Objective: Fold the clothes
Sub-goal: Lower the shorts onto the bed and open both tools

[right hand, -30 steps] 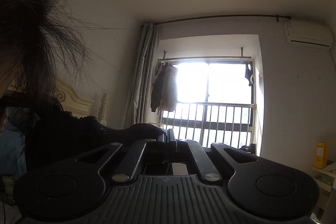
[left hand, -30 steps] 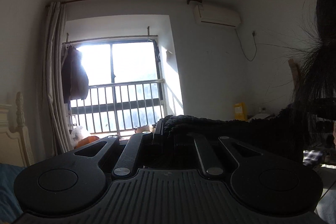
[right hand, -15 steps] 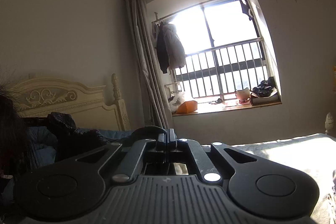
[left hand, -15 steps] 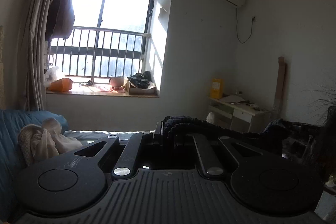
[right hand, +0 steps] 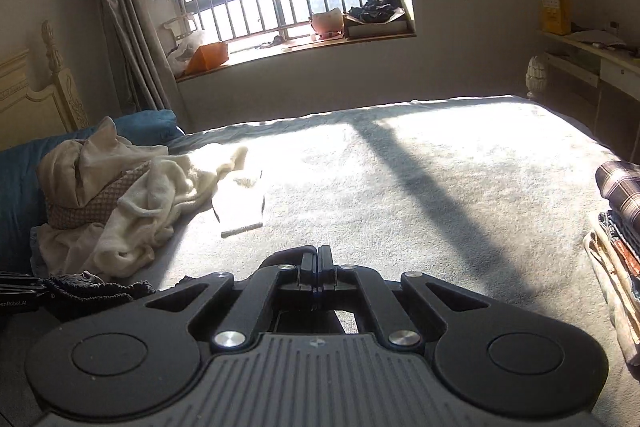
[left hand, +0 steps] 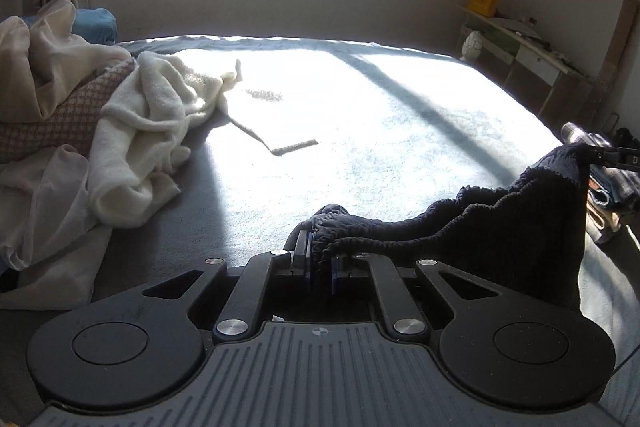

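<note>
Your left gripper [left hand: 320,257] has its jaws clamped on a bunched edge of the dark navy knitted sweater [left hand: 500,227], the blue pads pressed into the knit on both sides. From there the sweater stretches off to the right, raised above the bed, up to the tip of your right gripper seen at the far edge of the left view.

Your right gripper [right hand: 319,265] has its jaws pressed together; dark fabric bulges just behind the fingertips, so it appears to pinch the same sweater, though the grip point itself is hidden. In the right view a stretch of that knit runs along the lower left.

Below both grippers lies the pale grey fuzzy bed cover [right hand: 440,187], half in bright sun. On its left side sits a heap of cream and white unfolded clothes [left hand: 132,131]. At the right edge of the bed a stack of folded garments topped by a plaid piece [right hand: 620,223] rests.
</note>
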Demonstrator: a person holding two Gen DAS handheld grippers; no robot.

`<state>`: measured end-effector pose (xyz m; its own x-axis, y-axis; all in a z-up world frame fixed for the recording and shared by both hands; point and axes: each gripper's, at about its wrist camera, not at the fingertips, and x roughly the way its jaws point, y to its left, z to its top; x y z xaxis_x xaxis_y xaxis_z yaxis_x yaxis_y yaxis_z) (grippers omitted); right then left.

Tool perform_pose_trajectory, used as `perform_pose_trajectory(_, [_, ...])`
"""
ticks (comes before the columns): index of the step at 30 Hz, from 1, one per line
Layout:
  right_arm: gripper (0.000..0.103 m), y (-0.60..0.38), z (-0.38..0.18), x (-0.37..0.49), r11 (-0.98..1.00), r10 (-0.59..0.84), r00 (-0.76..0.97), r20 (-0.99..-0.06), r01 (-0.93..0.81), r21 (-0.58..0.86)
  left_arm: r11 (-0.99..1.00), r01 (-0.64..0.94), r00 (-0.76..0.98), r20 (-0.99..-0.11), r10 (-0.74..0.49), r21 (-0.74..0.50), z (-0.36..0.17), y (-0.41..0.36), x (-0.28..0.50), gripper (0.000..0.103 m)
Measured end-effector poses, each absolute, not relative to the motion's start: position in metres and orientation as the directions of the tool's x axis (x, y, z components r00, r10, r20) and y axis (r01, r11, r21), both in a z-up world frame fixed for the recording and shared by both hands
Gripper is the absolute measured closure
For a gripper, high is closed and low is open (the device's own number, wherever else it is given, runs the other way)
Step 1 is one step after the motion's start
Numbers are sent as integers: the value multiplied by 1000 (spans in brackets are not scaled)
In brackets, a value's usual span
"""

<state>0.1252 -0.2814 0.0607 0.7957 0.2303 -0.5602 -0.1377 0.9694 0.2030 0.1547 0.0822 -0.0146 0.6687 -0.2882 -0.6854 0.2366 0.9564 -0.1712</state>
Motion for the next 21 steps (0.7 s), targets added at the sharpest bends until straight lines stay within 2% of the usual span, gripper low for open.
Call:
perform_pose_trajectory(9, [103, -293, 1, 201, 976, 179, 745, -643, -51, 212, 969, 205, 675, -696, -244, -142, -53, 70, 208, 96])
perform_pose_trajectory(13, [103, -298, -27, 221, 968, 180, 721, -670, -9, 250, 960, 142, 641, -717, -275, -242, -81, 78, 224, 93])
perform_pose_trajectory(16, [100, -314, -53, 229, 938, 207, 690, -693, 60, 340, 941, 84, 610, -730, -309, -329, -104, 86, 235, 76])
perform_pose_trajectory(17, [96, -319, -61, 232, 926, 217, 681, -700, 84, 369, 932, 63, 600, -733, -321, -357, -111, 89, 239, 65])
perform_pose_trajectory(20, [62, -335, -87, 241, 880, 249, 651, -717, 157, 449, 900, 0, 570, -739, -359, -437, -133, 97, 250, 58])
perform_pose_trajectory(21, [60, -340, -95, 244, 862, 261, 641, -722, 182, 473, 885, -19, 566, -735, -374, -465, -137, 101, 251, 55])
